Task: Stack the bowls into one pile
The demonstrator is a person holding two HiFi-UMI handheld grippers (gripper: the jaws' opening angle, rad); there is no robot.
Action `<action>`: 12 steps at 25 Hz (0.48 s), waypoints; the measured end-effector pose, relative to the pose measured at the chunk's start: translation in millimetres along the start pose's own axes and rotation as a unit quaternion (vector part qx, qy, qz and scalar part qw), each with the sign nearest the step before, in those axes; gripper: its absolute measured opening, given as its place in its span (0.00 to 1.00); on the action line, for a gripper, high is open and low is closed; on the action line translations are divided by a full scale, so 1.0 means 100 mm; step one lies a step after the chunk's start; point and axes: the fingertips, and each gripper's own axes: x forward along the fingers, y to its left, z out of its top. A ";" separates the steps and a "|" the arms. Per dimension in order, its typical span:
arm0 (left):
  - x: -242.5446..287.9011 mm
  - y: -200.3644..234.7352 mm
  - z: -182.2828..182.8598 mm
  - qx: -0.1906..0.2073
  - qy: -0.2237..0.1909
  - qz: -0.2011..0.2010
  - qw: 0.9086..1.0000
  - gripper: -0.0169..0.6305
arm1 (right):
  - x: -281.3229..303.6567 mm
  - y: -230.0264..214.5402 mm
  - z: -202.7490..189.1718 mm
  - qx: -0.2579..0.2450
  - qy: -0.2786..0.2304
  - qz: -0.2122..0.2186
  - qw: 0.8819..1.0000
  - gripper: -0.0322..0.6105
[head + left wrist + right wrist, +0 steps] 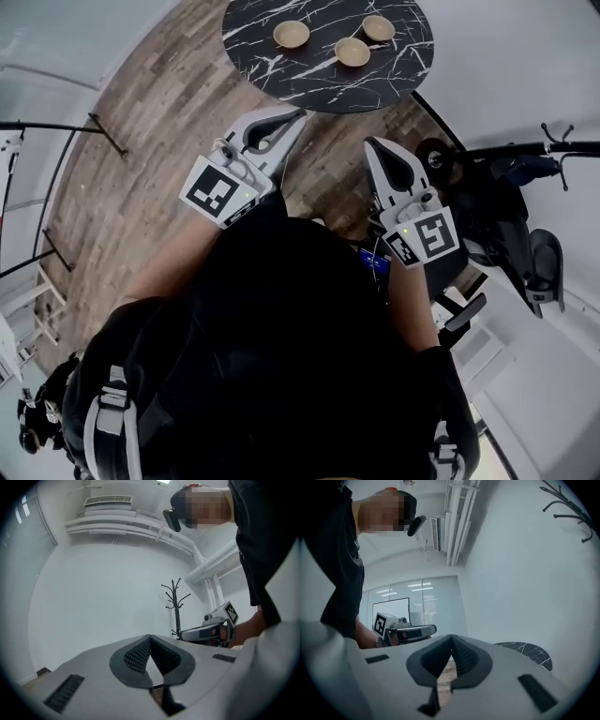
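Three tan bowls stand apart on a round black marble table (309,80) at the top of the head view: one at the left (292,35), one in the middle (352,52), one at the back right (379,28). My left gripper (300,114) is held short of the table's near edge, shut and empty; its jaws meet at the tip (150,638). My right gripper (370,142) hangs beside it, a little further from the table, also shut with nothing in it (451,637). The table's edge (529,651) shows in the right gripper view. No bowl shows in either gripper view.
The floor is wood planks (141,187). A black coat stand (176,606) and a dark wheeled machine (506,220) are at the right, close to the table. Thin black rack bars (56,178) run at the left. White walls surround the room.
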 end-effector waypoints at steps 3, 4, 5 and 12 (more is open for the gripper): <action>0.12 0.35 0.02 0.001 -0.004 -0.013 1.000 0.03 | 0.35 -0.12 0.03 0.000 0.009 -0.005 1.000 0.04; 0.16 0.48 0.02 0.000 -0.004 -0.015 1.000 0.03 | 0.47 -0.15 0.03 -0.001 0.013 -0.006 1.000 0.04; 0.19 0.61 0.02 -0.002 -0.005 -0.018 1.000 0.03 | 0.60 -0.18 0.03 -0.004 0.019 -0.006 1.000 0.04; 0.42 1.54 0.03 -0.012 -0.002 -0.033 0.999 0.03 | 1.54 -0.47 0.04 -0.012 0.055 -0.011 0.998 0.04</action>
